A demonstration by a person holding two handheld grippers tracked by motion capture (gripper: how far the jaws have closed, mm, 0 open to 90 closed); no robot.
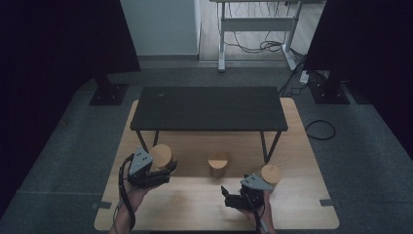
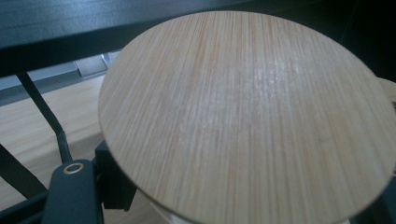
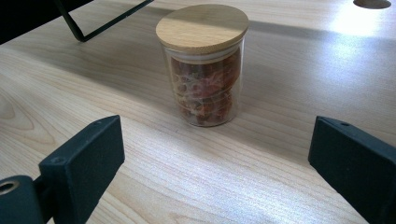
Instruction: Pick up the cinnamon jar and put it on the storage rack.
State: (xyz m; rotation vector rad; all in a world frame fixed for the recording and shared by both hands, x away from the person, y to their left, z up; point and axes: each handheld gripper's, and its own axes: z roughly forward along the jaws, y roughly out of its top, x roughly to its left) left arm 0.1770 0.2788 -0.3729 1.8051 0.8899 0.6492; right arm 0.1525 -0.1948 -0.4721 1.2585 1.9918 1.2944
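L gripper (image 1: 163,168) is shut round a glass jar w/ a round wood lid (image 2: 247,116) — lid sits right above its jaws. R gripper (image 3: 215,154) is wide open, holds nothing — a 2nd jar (image 3: 204,65) w/ reddish stuff stands just ahead of it on the tabletop (image 3: 289,70), between the jaws' line, not touching.

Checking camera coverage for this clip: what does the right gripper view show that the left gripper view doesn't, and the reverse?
Right gripper view: a glass jar with a wooden lid, reddish contents inside, standing on the table ahead of the right gripper, whose jaws stand wide open.

Left gripper view: a close-up of another jar's round bamboo lid at the left gripper; its glass and contents are hidden.

Both: the light wooden table and part of the black shelf's thin metal legs.
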